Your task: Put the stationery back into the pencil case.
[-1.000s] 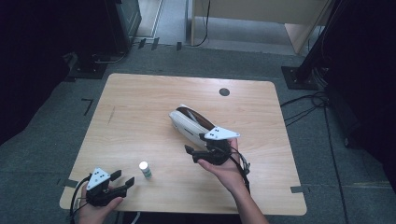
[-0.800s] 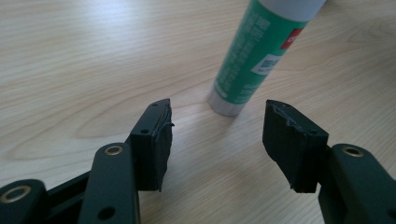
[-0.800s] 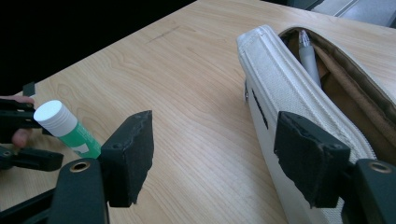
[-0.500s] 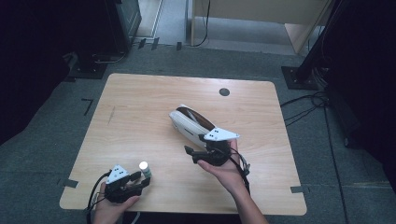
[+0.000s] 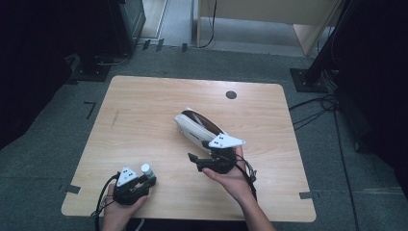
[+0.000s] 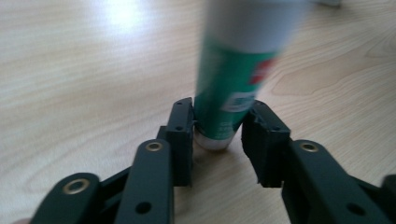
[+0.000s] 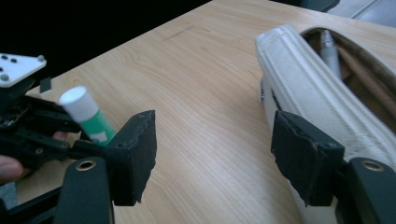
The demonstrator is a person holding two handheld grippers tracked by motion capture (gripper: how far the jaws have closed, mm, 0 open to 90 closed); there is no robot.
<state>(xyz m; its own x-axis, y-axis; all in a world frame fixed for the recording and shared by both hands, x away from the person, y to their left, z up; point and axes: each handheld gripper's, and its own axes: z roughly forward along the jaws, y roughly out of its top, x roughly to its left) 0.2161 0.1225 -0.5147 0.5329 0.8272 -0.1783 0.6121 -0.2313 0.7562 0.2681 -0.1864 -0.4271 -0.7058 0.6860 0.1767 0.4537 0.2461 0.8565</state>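
One pen (image 7: 329, 51) lies in the open pencil case (image 5: 197, 126); left fingers (image 6: 182, 135) bracket the glue stick (image 6: 233, 88), right fingers (image 7: 135, 149) gape.

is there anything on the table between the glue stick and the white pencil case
No. In the high view, only bare wooden table lies between the glue stick and the pencil case; the right gripper view agrees.

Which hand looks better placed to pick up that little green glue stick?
The left. The left gripper already has its jaws on either side of the upright glue stick, not yet shut on it. The right gripper is open beside the white pencil case.
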